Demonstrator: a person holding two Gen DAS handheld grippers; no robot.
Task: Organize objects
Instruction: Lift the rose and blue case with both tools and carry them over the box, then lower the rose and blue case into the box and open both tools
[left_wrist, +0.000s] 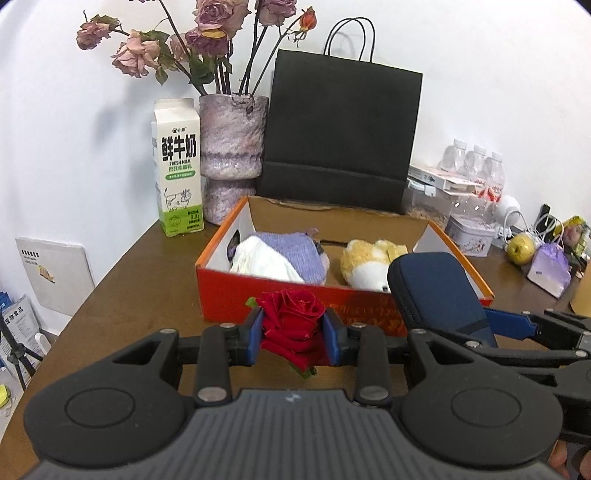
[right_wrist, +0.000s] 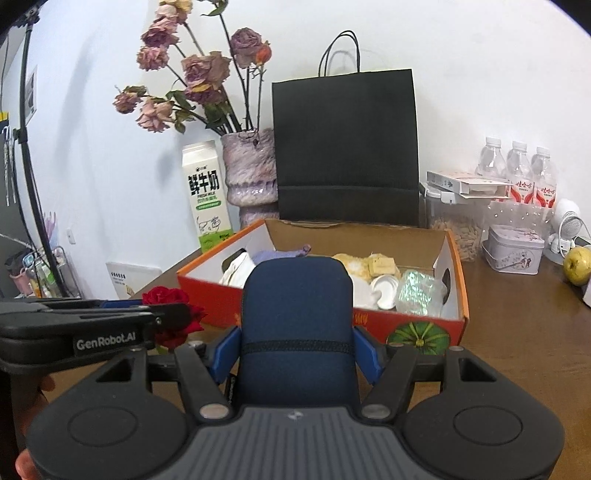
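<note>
Left claw (left_wrist: 293, 336): blue pads pinching a red rose bloom (left_wrist: 291, 321), held above the brown desk (left_wrist: 140, 280) just before the orange cardboard box (left_wrist: 295, 295). Right claw (right_wrist: 297, 350): clamped on a navy zippered fabric case (right_wrist: 297, 325), at the same box's near wall.

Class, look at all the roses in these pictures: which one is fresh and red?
The red rose clamped in the left gripper, in front of the orange box. The roses in the vase are wilted, dull pink.

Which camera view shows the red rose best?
The left wrist view: the red rose sits whole, centred between the left claw's blue pads. In the right wrist view, that claw's black finger covers part of the bloom.
</note>
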